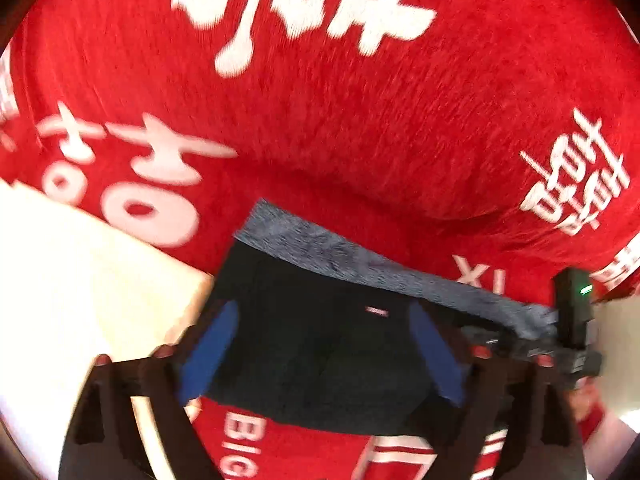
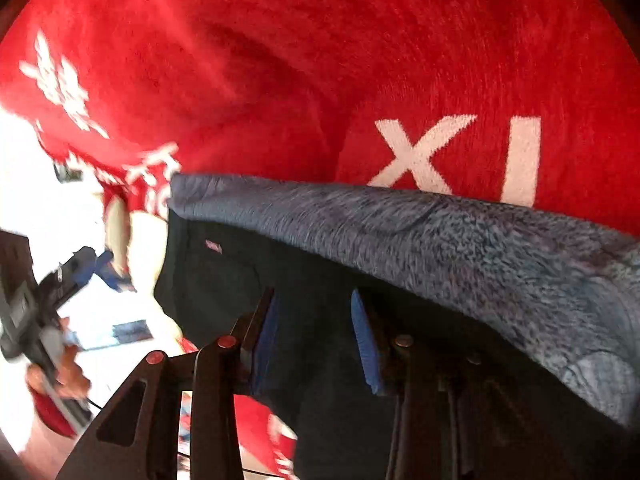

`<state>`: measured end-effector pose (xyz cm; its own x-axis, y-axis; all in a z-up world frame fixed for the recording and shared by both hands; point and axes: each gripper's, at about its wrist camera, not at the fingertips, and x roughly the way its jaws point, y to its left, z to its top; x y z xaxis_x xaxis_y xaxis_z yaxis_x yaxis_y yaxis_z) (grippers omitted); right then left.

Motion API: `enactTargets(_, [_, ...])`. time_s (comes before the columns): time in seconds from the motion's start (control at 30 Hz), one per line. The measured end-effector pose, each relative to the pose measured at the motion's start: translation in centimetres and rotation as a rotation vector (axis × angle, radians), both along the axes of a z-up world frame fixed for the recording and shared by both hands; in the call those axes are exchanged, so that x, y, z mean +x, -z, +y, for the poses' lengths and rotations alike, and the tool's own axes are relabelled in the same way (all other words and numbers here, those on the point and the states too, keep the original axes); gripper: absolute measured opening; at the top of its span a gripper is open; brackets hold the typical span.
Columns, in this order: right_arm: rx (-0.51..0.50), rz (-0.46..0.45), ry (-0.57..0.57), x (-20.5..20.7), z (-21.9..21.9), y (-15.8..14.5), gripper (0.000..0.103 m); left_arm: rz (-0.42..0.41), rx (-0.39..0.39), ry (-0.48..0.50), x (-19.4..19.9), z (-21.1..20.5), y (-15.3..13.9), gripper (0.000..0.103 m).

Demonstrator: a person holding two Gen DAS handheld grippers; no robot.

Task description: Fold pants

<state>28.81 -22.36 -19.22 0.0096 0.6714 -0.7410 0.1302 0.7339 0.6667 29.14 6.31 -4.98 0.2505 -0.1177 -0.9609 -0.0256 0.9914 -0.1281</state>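
Dark pants [image 1: 304,308] lie folded on a red blanket [image 1: 320,120], a grey fleece lining [image 1: 360,260] showing along their far edge. My left gripper [image 1: 322,356] hovers over them, its blue pads [image 1: 208,356] wide apart with nothing pinched, so it is open. In the right wrist view the pants [image 2: 224,276] and fleece lining [image 2: 460,240] fill the lower half. My right gripper [image 2: 316,344] is just above the dark cloth with its blue pads [image 2: 366,344] partly apart and no fabric visibly pressed between them.
The red blanket [image 2: 280,80] carries large white characters and the letters "XI" [image 2: 460,160]. A cream surface [image 1: 80,280] borders it on the left. A black device with a green light [image 1: 572,320] and a red-sleeved hand [image 1: 592,408] are at the right.
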Motion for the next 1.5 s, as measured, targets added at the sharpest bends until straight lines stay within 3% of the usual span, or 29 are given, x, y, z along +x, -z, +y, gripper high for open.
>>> enactTargets(0.03, [-0.01,-0.023,-0.006,-0.2,-0.2,-0.6,0.041,-0.01,0.051,0.03,-0.2,-0.7,0.1,0.091])
enactTargets(0.1, [-0.064,-0.062,-0.022,-0.8,-0.8,-2.1,0.041,0.001,0.07,0.06,-0.1,-1.7,1.2,0.091])
enactTargets(0.2, [-0.133,-0.101,-0.018,-1.5,-2.5,-3.3,0.046,0.031,0.12,0.047,0.5,-3.2,5.2,0.091])
enactTargets(0.27, [-0.185,-0.064,-0.001,-1.4,-4.1,-2.5,0.046,0.08,0.167,0.023,0.7,-3.6,8.2,0.091])
enactTargets(0.3, [-0.146,-0.048,0.02,-1.2,-4.8,-2.2,0.046,0.126,0.196,0.006,0.7,-3.6,10.3,0.091])
enactTargets(0.33, [-0.099,-0.039,0.046,-1.1,-5.5,-2.0,0.046,0.104,0.212,0.005,0.5,-3.7,10.9,0.094])
enactTargets(0.4, [-0.091,-0.052,0.08,-1.1,-6.3,-2.9,0.048,0.058,0.259,0.021,0.1,-4.3,10.5,0.098])
enactTargets(0.43, [-0.1,-0.076,0.089,-1.5,-6.9,-3.8,0.05,0.083,0.264,0.032,-0.2,-4.6,10.2,0.098])
enactTargets(0.53, [-0.133,-0.158,0.102,-3.8,-8.9,-7.6,0.059,0.094,0.223,0.064,-1.8,-6.2,8.2,0.098])
enactTargets(0.63, [-0.27,-0.205,0.11,-8.2,-11.7,-10.9,0.064,0.086,0.166,0.124,-4.4,-9.6,6.0,0.098])
enactTargets(0.83, [-0.486,-0.175,0.118,-20.7,-15.9,-14.3,0.064,0.12,0.021,0.302,-10.9,-20.1,5.2,0.098])
enactTargets(0.97, [-0.59,-0.113,0.131,-28.3,-15.8,-13.7,0.064,0.153,-0.062,0.448,-14.4,-26.3,5.8,0.098])
enactTargets(1.07, [-0.675,-0.108,0.145,-32.3,-14.2,-13.5,0.064,0.145,-0.076,0.529,-16.0,-29.3,6.7,0.098])
enactTargets(1.27, [-0.857,-0.208,0.089,-35.5,-9.2,-10.9,0.064,0.093,-0.049,0.551,-17.3,-30.8,6.9,0.098])
enactTargets(1.43, [-1.009,-0.228,0.06,-36.8,-8.0,-7.9,0.064,0.076,-0.028,0.584,-17.4,-30.9,7.1,0.098])
enactTargets(1.47, [-1.034,-0.227,0.051,-36.9,-7.9,-7.3,0.059,0.073,-0.025,0.587,-17.3,-30.8,7.1,0.098])
enactTargets(1.5, [-1.04,-0.239,0.047,-37.1,-7.9,-7.0,0.048,0.069,-0.022,0.591,-17.3,-30.8,7.0,0.098])
